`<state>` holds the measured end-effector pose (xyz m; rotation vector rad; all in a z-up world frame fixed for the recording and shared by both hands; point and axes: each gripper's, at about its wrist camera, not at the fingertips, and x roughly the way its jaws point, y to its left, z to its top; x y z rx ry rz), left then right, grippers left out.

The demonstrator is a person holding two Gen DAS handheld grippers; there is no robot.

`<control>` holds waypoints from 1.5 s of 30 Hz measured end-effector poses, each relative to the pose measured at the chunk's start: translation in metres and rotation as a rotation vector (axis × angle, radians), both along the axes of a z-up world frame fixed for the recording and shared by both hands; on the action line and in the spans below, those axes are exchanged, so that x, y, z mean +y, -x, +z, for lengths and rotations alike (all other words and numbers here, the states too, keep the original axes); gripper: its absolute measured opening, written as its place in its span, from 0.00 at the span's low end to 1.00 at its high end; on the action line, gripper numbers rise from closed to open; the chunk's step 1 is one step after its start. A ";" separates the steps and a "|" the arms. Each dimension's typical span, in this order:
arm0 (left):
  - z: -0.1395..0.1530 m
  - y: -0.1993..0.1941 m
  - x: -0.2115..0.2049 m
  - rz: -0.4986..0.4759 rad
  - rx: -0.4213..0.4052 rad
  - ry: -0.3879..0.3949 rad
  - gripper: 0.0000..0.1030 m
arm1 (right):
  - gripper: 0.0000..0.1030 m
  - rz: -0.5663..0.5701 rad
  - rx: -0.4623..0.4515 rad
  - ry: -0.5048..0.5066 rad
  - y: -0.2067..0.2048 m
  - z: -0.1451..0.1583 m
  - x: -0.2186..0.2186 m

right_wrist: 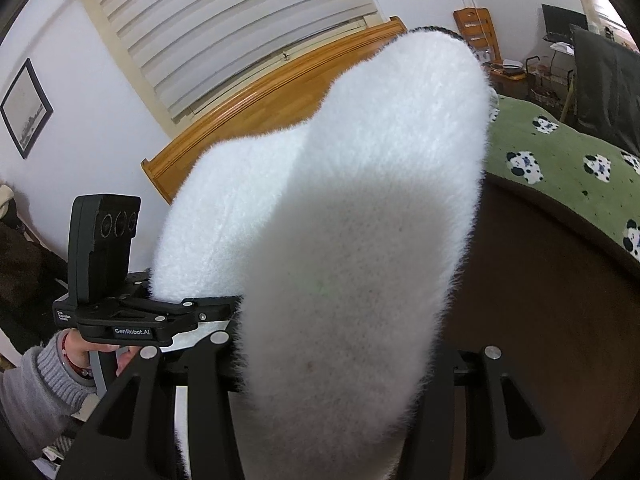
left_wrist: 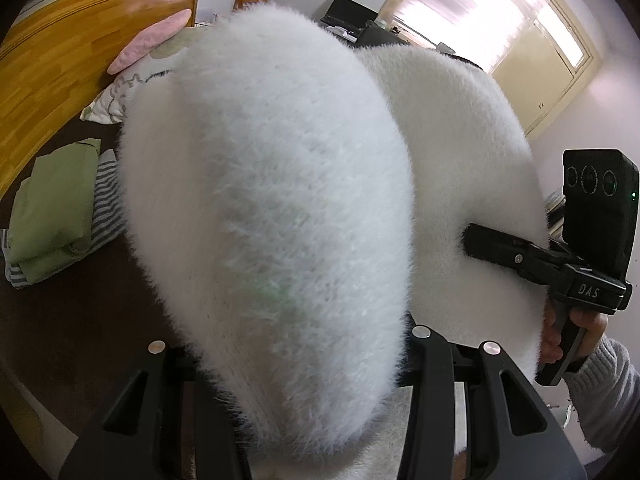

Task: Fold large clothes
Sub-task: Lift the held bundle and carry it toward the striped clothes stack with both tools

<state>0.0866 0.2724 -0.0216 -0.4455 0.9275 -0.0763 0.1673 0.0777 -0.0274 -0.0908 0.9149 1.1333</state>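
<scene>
A fluffy white garment (left_wrist: 280,200) fills the left wrist view and hangs in the air over the dark brown bed surface (left_wrist: 80,312). It also fills the right wrist view (right_wrist: 352,240). My left gripper (right_wrist: 236,308) is shut on one edge of the garment; its own fingertips are hidden under the fur in the left wrist view. My right gripper (left_wrist: 466,240) is shut on the other edge, its tips buried in the fur. The garment is stretched between the two grippers.
A folded green cloth (left_wrist: 52,208) lies on a striped one (left_wrist: 106,200) on the bed at the left. A pink pillow (left_wrist: 148,40) rests by the wooden headboard (left_wrist: 60,48). A green panda blanket (right_wrist: 560,168) lies at the right.
</scene>
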 end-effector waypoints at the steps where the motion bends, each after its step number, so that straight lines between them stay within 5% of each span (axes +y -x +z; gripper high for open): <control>1: 0.000 0.000 0.011 0.004 -0.003 0.001 0.43 | 0.45 -0.003 0.003 0.000 0.000 0.000 0.011; 28: -0.047 0.011 0.359 0.237 0.042 -0.048 0.43 | 0.45 0.141 0.061 -0.001 -0.007 -0.064 0.397; 36: -0.087 -0.006 0.439 0.297 0.061 -0.063 0.43 | 0.45 0.183 0.077 -0.025 -0.039 -0.115 0.480; 45: -0.152 -0.032 0.498 0.328 0.114 -0.035 0.43 | 0.45 0.173 0.175 -0.010 -0.077 -0.189 0.525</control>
